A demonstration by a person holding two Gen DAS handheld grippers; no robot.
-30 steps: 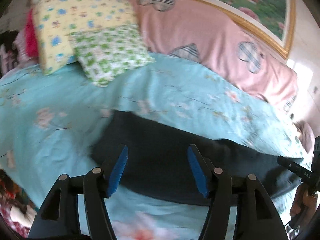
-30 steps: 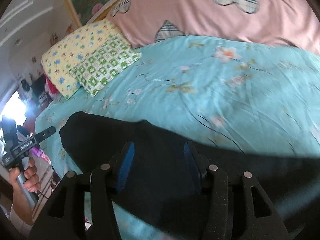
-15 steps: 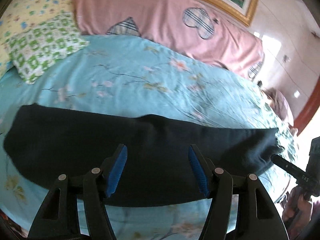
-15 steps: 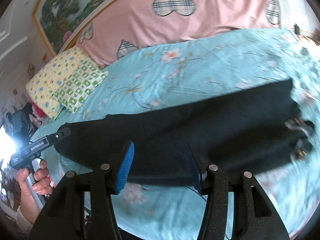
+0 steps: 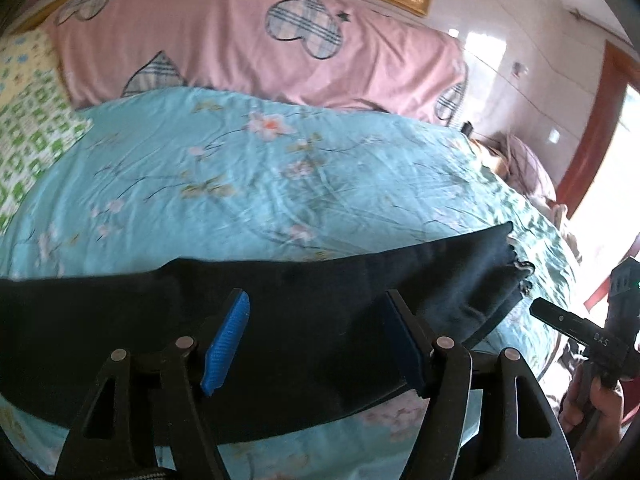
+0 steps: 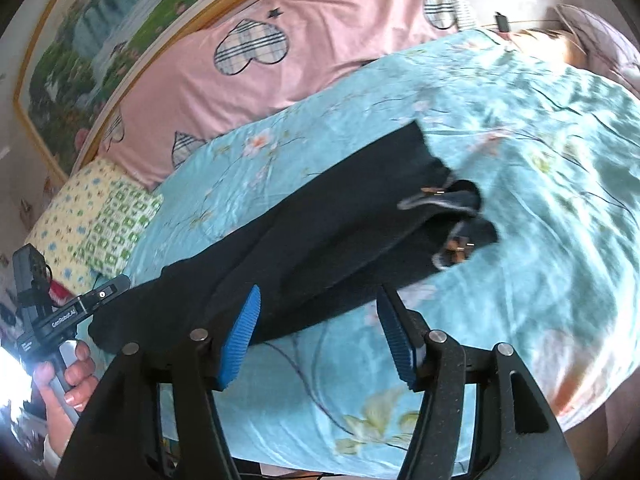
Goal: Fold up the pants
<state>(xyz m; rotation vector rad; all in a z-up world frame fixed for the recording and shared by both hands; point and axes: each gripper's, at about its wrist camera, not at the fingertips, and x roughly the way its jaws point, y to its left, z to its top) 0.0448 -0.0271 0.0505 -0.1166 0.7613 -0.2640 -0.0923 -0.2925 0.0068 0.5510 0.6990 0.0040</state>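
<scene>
Dark pants (image 5: 304, 312) lie stretched in a long folded strip across the near part of a turquoise floral bedsheet (image 5: 248, 184). In the right wrist view the pants (image 6: 320, 236) run diagonally, the waistband end with metal clasps (image 6: 452, 216) at the right. My left gripper (image 5: 316, 340) hovers over the middle of the strip, jaws opening, nothing pinched between the blue pads. My right gripper (image 6: 316, 328) hangs over the near edge of the pants and the sheet, jaws opening too and holding nothing. Each view shows the other gripper at its edge, held by a hand (image 6: 68, 376).
A long pink cushion with plaid hearts (image 5: 256, 52) lines the head of the bed under a framed picture (image 6: 100, 40). Yellow and green patterned pillows (image 6: 96, 224) lie at the left. A person's head rests near the bed's far right corner (image 5: 516, 160). A red door frame (image 5: 600, 128) stands right.
Both views have swung rightward along the pants, from the leg end toward the waistband end. Both grippers' jaws have widened. The pants still lie flat on the bed.
</scene>
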